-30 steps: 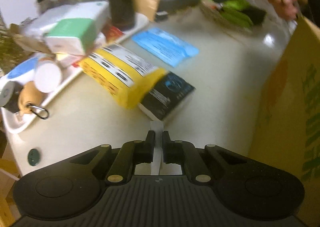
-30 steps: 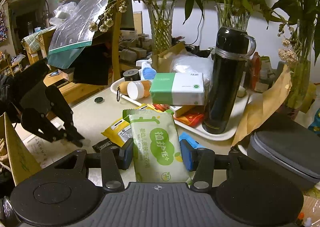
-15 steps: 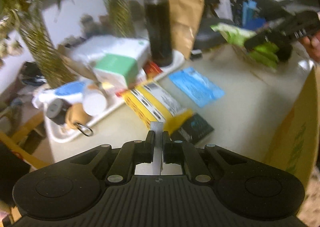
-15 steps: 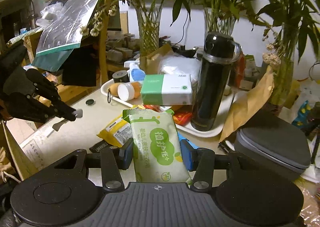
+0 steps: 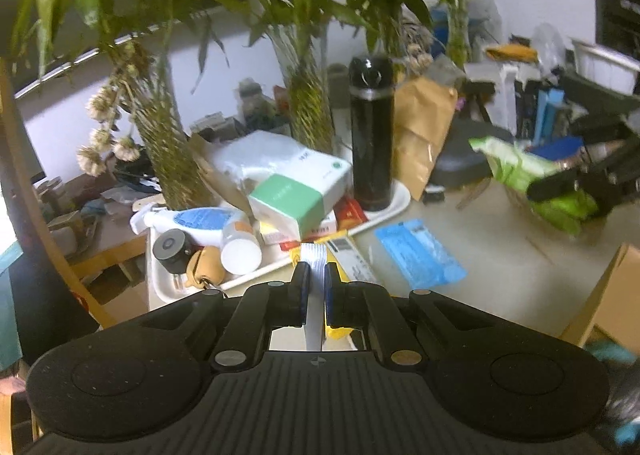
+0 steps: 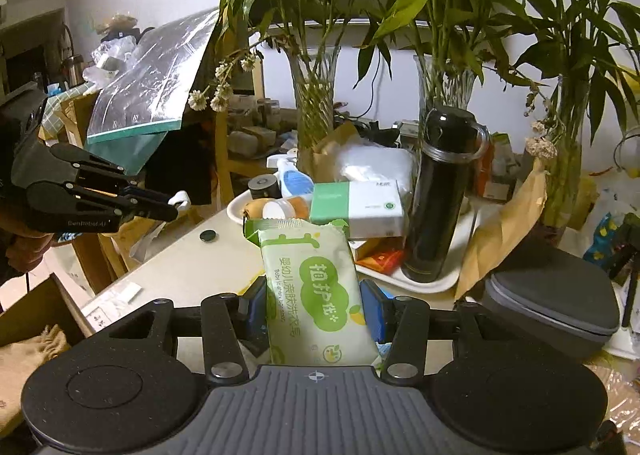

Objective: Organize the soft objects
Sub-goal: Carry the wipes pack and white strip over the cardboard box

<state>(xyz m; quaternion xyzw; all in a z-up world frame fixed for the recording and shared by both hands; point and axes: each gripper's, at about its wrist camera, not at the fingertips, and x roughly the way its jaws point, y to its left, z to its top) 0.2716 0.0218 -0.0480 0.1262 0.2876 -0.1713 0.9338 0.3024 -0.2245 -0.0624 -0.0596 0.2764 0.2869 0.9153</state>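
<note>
My right gripper (image 6: pixel 314 295) is shut on a soft green-and-white pack (image 6: pixel 316 279), which stands upright between its blue pads above the table. In the left wrist view that pack (image 5: pixel 520 171) and the right gripper (image 5: pixel 544 191) hang at the far right. My left gripper (image 5: pixel 314 275) is shut on a thin white strip (image 5: pixel 314 261) with a ridged end. In the right wrist view the left gripper (image 6: pixel 172 207) hangs at the left, a small white piece at its tip. A yellow packet (image 5: pixel 348 255) and a blue sachet (image 5: pixel 420 255) lie on the table (image 5: pixel 500 275).
A white tray (image 5: pixel 396 199) holds a black flask (image 5: pixel 372 143), a green-and-white tissue box (image 5: pixel 296 199) and small bottles. Glass vases with plants stand behind. A grey case (image 6: pixel 552 303) lies at the right, a cardboard box (image 5: pixel 612 295) at the table's near edge.
My left gripper has risen and tipped upward, so its view swung from the tabletop to the tray and plants. The right gripper rose a little with its pack. Both grips are unchanged.
</note>
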